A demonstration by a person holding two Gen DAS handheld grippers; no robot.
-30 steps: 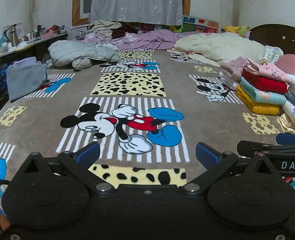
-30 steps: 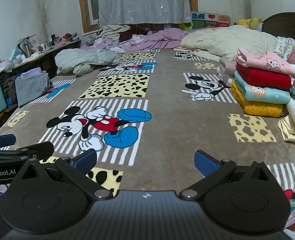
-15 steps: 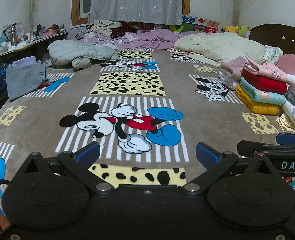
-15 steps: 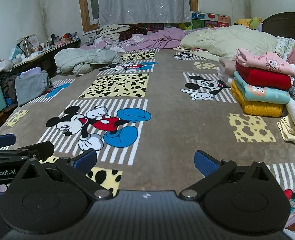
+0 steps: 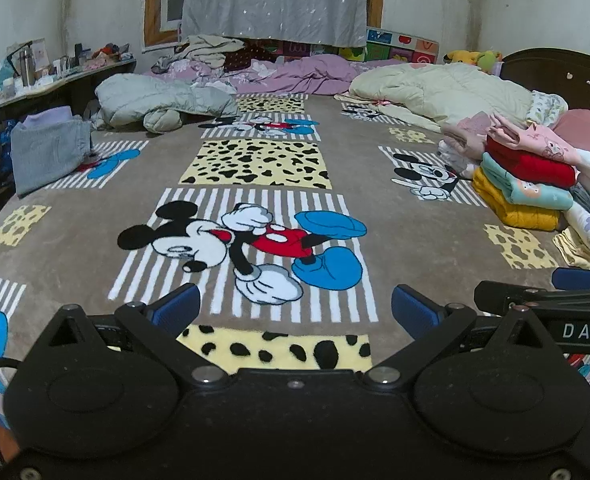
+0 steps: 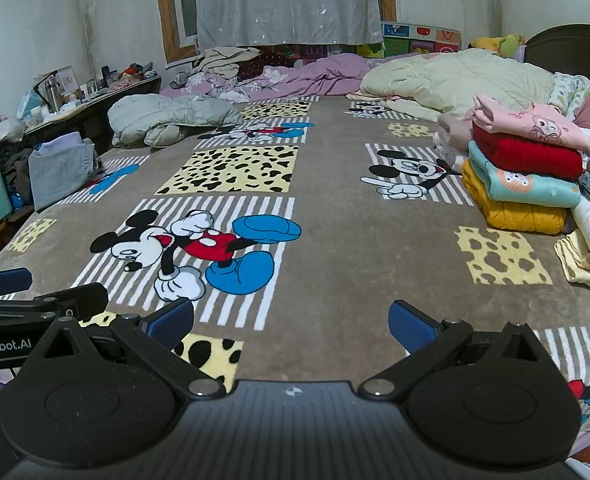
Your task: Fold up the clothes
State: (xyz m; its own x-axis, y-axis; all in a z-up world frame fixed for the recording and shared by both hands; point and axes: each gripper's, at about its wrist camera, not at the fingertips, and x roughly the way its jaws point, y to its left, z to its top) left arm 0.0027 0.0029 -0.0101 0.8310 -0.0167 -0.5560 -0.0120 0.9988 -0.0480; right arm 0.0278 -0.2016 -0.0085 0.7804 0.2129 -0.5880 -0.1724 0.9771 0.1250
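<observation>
Cartoon-print blanket (image 5: 375, 184), folded clothes stack (image 6: 523, 176) cut off at right (unclear beyond), left gripper (image 5: 295, 310) and right gripper (image 6: 291, 322) both spread, empty

Wide bed (image 5: 375, 208) under a brown plush cartoon-mouse blanket (image 5: 359, 168).
Bearing a stack of folded clothes (image 6: 523, 172) at right, crumpled grey-green padded jacket (image 5: 155, 100) and folded grey garment (image 5: 47, 152) at left, cream quilt (image 6: 455, 80) far right.

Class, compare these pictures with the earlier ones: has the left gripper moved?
No. In the left wrist view the left gripper stays open over the blanket's mouse print, which keeps its place in the frame.
</observation>
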